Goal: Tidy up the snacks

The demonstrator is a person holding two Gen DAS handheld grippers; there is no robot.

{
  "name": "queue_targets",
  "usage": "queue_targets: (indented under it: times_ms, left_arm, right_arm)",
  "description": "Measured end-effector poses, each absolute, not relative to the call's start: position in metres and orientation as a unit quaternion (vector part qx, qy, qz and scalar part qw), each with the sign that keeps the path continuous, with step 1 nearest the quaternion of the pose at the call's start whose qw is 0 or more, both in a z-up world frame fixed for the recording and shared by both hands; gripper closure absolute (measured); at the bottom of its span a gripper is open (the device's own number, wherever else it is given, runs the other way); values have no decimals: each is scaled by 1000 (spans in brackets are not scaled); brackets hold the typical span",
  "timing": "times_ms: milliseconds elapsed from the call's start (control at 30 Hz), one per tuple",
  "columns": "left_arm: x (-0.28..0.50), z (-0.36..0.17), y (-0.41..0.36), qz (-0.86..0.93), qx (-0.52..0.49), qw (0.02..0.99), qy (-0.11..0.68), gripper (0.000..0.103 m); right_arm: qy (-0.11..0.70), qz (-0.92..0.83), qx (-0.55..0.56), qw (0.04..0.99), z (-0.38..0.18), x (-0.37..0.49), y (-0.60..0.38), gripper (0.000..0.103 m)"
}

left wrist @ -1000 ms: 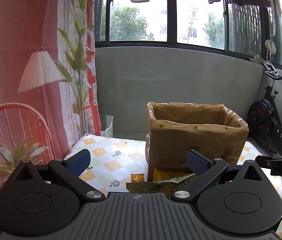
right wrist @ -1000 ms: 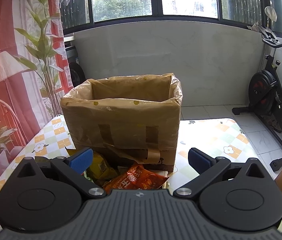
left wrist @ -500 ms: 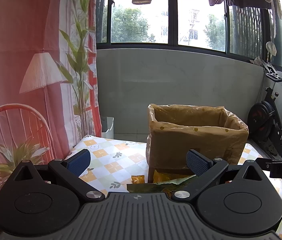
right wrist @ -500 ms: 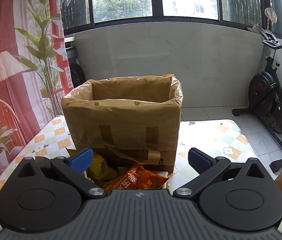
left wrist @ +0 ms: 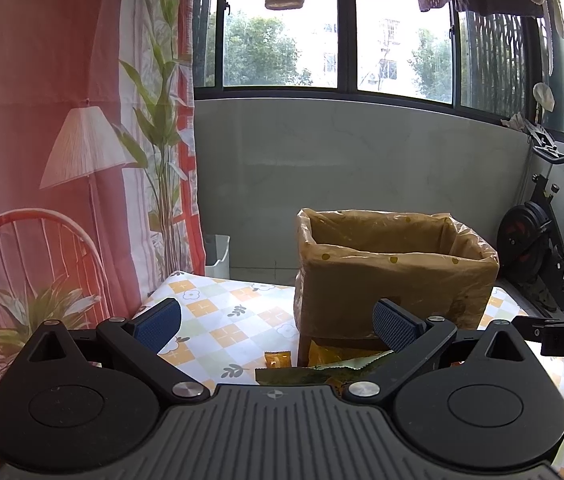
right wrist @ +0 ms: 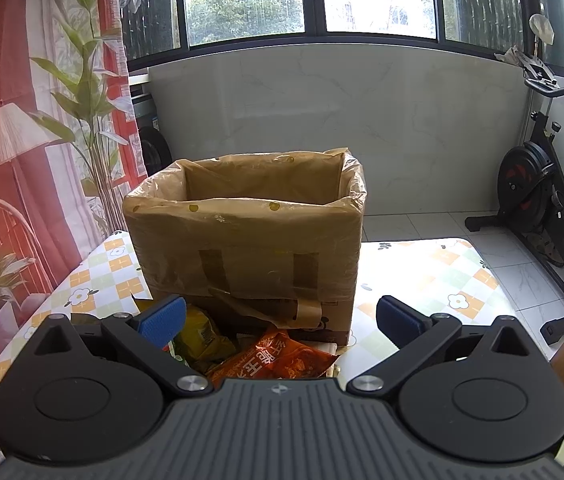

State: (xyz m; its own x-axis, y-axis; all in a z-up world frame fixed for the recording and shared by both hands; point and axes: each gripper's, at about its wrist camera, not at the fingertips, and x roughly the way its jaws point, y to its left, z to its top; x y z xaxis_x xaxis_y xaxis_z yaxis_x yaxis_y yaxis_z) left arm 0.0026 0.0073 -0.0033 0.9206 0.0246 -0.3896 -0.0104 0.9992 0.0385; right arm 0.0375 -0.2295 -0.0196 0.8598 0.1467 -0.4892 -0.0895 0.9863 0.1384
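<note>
Ahead, my tall plastic-lined cardboard box (right wrist: 243, 240) on the checked worktop (right wrist: 434, 268). Crinkly orange foil snack packet (right wrist: 277, 358) lies at its foot, lengthwise left-right, directly below right tool (right wrist: 279, 318); left tool (left wrist: 277, 322) farther. Both released, empty.

1. Daylight is pouring in through the far windows (left wrist: 338, 36), which are blowing out to near white in both views.
2. The lined box (right wrist: 245, 240) is standing backlit, its near face falling in soft shade.
3. A bright patch is glaring on the checked tablecloth (right wrist: 414, 264) right of the box in the right wrist view.
4. The black gripper bodies nearest the lenses are reading dark, though staying sharp.
5. Fisheye distortion is bending the window frames and the exercise bike (left wrist: 542, 248) at the edges.
6. A reddish tint is washing over the printed curtain (left wrist: 41, 120) at left, and the corners are darkening.
</note>
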Motion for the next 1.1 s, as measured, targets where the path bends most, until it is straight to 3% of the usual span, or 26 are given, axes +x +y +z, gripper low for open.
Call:
queue_targets:
  times_ms: [567,1100]
  left_arm:
    - [7,-9,9,30,14,979,201,0]
    - [20,-41,33,55,21,978,202,1]
  right_arm:
    - [248,66,68,964,-27,39,-232,0]
    - [184,109,175,961,-54,44,-263,0]
